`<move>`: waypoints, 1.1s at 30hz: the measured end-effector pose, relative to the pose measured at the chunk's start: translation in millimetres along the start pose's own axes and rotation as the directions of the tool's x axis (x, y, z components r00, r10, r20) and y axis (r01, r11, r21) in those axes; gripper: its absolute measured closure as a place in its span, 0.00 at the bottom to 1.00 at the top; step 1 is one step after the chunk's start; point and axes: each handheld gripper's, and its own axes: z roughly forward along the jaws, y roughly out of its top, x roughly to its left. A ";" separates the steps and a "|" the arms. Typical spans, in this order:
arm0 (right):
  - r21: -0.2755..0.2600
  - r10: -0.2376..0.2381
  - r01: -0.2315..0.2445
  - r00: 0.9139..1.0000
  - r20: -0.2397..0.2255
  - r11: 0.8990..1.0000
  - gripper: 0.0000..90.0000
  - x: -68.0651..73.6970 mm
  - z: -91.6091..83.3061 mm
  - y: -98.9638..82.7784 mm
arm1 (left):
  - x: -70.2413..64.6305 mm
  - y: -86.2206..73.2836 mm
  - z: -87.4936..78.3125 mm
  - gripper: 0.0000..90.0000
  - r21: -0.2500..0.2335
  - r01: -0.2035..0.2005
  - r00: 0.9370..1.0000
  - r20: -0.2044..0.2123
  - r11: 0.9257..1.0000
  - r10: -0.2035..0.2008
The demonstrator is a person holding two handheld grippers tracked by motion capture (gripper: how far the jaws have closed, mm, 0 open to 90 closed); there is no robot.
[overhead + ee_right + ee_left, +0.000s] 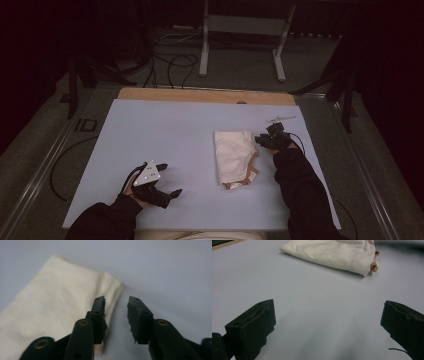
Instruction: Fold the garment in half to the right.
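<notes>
Nearest us, at lower left of the high view, our left gripper (167, 181) rests on the pale blue table mat (150, 130), jaws spread wide and empty. Farther in, right of centre, lies the folded cream cloth with tan trim (234, 156). Our right gripper (260, 139) sits just beside its upper right edge, jaws parted with nothing between them. We judge the fold complete; we should draw back gently without snagging the edge.

Pale blue table (165, 140); white syringe-like item (281, 119) near far-right edge.
</notes>
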 end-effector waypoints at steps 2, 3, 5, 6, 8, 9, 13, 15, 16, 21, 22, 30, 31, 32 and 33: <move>-0.003 0.010 -0.010 1.000 -0.013 1.000 0.72 -0.5 5.2 6.2 | 0.2 0.1 -0.2 0.01 -0.005 0.002 1.000 -0.002 1.000 -0.002; -0.004 0.017 -0.017 1.000 -0.019 1.000 0.72 -1.2 8.9 9.6 | 0.2 0.1 -0.2 0.01 -0.005 0.003 1.000 -0.002 1.000 -0.003; -0.003 0.022 -0.023 0.999 -0.024 1.000 0.72 -1.1 11.2 11.5 | 0.2 0.1 -0.2 0.01 -0.005 0.003 1.000 -0.002 1.000 -0.003; 0.005 0.036 -0.035 0.999 -0.036 0.999 0.70 -1.9 19.9 16.7 | 0.0 -0.2 -0.9 0.01 -0.003 0.001 1.000 -0.001 1.000 -0.001; 0.012 0.055 -0.054 0.997 -0.045 0.998 0.69 -2.6 26.8 19.2 | -0.2 -0.3 -1.5 0.01 -0.006 0.001 1.000 -0.003 1.000 -0.001; 0.020 0.055 -0.054 0.997 -0.045 0.998 0.69 -3.3 30.3 19.9 | -0.3 -0.4 -1.9 0.01 -0.008 0.003 1.000 -0.003 1.000 -0.003; 0.055 0.073 -0.070 0.996 -0.056 0.996 0.71 -4.9 43.6 19.5 | 0.5 0.2 -3.7 0.01 -0.012 0.001 1.000 -0.006 1.000 -0.001; 0.066 0.077 -0.073 0.996 -0.054 0.995 0.75 -4.9 48.1 18.7 | 0.7 0.5 -3.8 0.01 -0.015 0.002 1.000 -0.007 1.000 -0.003; 0.066 0.077 -0.073 0.996 -0.054 0.995 0.75 -4.9 48.1 18.7 | 0.7 0.5 -3.8 0.01 -0.015 0.002 1.000 -0.007 1.000 -0.003; 0.071 0.052 -0.050 0.998 -0.029 0.996 0.98 -4.8 50.0 19.6 | 0.4 0.5 -2.9 0.01 -0.009 0.001 1.000 -0.006 1.000 -0.001; 0.071 0.052 -0.050 0.998 -0.029 0.996 0.98 -4.8 50.0 19.6 | 0.4 0.5 -2.9 0.01 -0.009 0.001 1.000 -0.006 1.000 -0.001; 0.041 -0.010 0.009 1.000 0.018 0.999 0.99 -5.7 41.7 30.1 | 0.7 0.2 -3.5 0.01 -0.011 0.001 1.000 -0.009 1.000 -0.001; 0.040 -0.011 0.010 1.000 0.022 0.999 0.99 -6.0 41.8 30.8 | 0.8 0.3 -3.5 0.01 -0.011 0.001 1.000 -0.008 1.000 -0.001; 0.039 -0.011 0.010 1.000 0.022 0.999 0.99 -6.4 42.8 31.1 | 0.9 0.3 -3.6 0.01 -0.011 0.001 1.000 -0.008 1.000 -0.001; 0.043 -0.009 0.008 1.000 0.028 0.999 0.99 -6.8 43.7 31.3 | 0.9 0.4 -3.7 0.01 -0.011 0.001 1.000 -0.008 1.000 -0.001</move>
